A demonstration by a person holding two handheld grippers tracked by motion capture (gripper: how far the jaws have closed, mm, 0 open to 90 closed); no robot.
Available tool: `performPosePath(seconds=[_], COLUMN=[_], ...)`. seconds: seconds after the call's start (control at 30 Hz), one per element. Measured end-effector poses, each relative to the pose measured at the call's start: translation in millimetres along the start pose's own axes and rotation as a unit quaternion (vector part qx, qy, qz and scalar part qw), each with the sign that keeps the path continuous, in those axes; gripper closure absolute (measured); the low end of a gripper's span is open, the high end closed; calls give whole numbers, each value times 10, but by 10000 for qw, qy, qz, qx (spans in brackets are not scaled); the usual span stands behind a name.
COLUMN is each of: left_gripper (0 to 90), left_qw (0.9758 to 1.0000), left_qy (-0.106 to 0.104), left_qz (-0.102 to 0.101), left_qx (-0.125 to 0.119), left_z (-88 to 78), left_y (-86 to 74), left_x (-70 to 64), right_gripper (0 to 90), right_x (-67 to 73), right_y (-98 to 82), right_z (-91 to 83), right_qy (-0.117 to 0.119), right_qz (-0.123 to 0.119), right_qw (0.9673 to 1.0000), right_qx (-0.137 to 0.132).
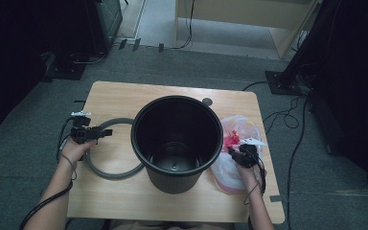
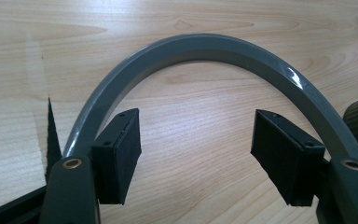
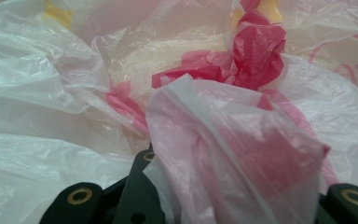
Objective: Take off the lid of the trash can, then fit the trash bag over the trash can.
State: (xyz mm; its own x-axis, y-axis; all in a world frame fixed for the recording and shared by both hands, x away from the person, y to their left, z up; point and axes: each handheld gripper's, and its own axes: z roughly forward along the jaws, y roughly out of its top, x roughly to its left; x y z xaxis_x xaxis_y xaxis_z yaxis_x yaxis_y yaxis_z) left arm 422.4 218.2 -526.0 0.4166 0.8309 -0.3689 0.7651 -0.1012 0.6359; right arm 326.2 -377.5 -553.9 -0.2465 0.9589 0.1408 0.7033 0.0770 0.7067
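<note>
We see a wooden table (image 1: 120,98) on grey carpet, no writing readable. At nine o'clock of the bucket (image 1: 176,141), our left gripper (image 1: 106,132) gapes over the ring (image 2: 205,49). At three o'clock, our right gripper (image 1: 233,154) pinches the plastic bag (image 3: 223,140).

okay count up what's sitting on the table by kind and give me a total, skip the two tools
Black bin: 1
Grey ring: 1
Plastic bag, white with pink and red: 1
Total: 3
</note>
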Motion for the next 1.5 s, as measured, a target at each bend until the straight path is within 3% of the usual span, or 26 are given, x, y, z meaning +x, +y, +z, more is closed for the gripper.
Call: performPosePath(seconds=[0.13, 0.4, 0.53, 0.63, 0.73, 0.9, 1.1, 1.4, 1.5], left_gripper=[333, 333, 326, 327, 328, 327, 327, 327, 327], left_qw=[10000, 9999, 9997, 9998, 10000, 9999, 9992, 9998, 9998], left_qy=[17, 22, 105, 133, -12, -60, 202, -32, -57], left_qz=[-22, 122, 207, 161, 75, 101, 357, 161, 181], left_qx=[-10, 18, 79, 67, -65, -42, -2, -87, -78], left_z=[11, 46, 78, 87, 92, 111, 112, 92, 93], left_y=[-29, -65, -93, -127, -159, -205, -262, -317, -331], left_x=[14, -57, -105, -120, -128, -137, -158, -144, -158], right_gripper=[783, 782, 782, 781, 780, 780, 779, 778, 778], right_x=[-9, -72, -70, -75, -104, -139, -147, -135, -126], right_y=[24, 62, 93, 123, 139, 172, 236, 357, 411], right_z=[-39, -106, -127, -154, -179, -234, -300, -417, -469], right_qy=[-27, 97, 83, 74, 87, 156, 213, 311, 341], right_qz=[-70, 186, 137, 124, 166, 257, 311, 402, 451], right_qw=[10000, 9998, 9999, 9999, 9998, 9995, 9992, 9986, 9982], right_qx=[-11, -4, -9, -34, -51, -94, -104, -161, -186])
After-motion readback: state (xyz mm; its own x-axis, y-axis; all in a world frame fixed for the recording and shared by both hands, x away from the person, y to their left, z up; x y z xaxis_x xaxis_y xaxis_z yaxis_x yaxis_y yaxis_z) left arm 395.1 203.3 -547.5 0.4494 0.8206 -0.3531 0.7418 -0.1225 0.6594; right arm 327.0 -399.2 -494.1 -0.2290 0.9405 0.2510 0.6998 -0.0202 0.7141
